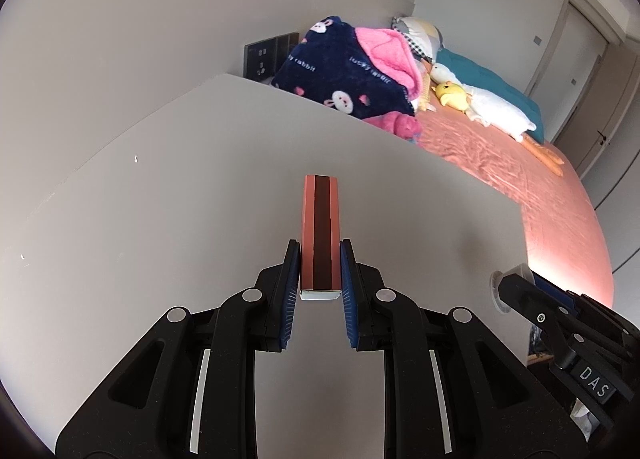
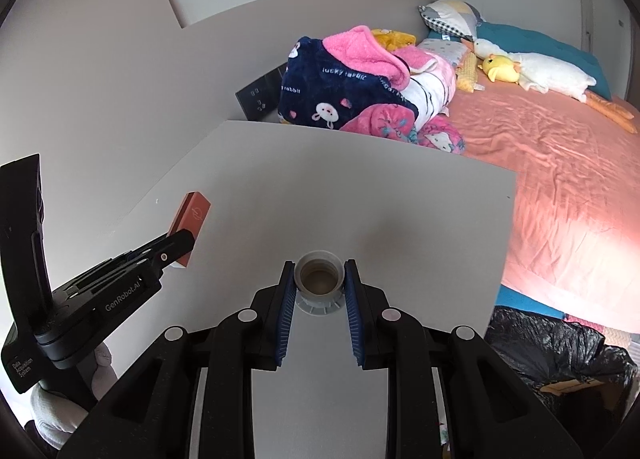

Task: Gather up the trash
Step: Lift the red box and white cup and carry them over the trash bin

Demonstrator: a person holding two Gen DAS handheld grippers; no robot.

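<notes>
Your left gripper (image 1: 320, 271) is closed on a small box (image 1: 320, 231), salmon-pink with a dark stripe down the face you see from the left wrist camera. The blue pads (image 1: 294, 279) press both long sides near its white lower end; the rest of the box sticks out forward beyond the fingertips. From the right wrist view the same box (image 2: 190, 219) sits tilted in that gripper (image 2: 182, 245), over the left part of the white table (image 2: 360, 195); you cannot tell whether its lower end touches the tabletop.

Your right gripper (image 2: 320, 283) is clamped around the neck of a clear bottle (image 2: 320, 279), open mouth facing the camera, brownish inside. The pads (image 2: 286, 299) meet the threaded neck on both sides, just above its collar ring. In the left wrist view that gripper (image 1: 516, 287) comes in from the lower right, with only the bottle's rim (image 1: 498, 291) showing at its tip. The two grippers are held apart, side by side, over the near half of the table.

Beyond the table's far edge lies a bed with a pink sheet (image 2: 560, 179), a heap of navy and pink blankets (image 2: 352, 91), pillows (image 2: 452, 17) and a white goose toy (image 2: 552, 71). A black trash bag (image 2: 560, 351) sits open below the table's right corner, beside the bed. A dark wall socket panel (image 2: 260, 97) is behind the table.
</notes>
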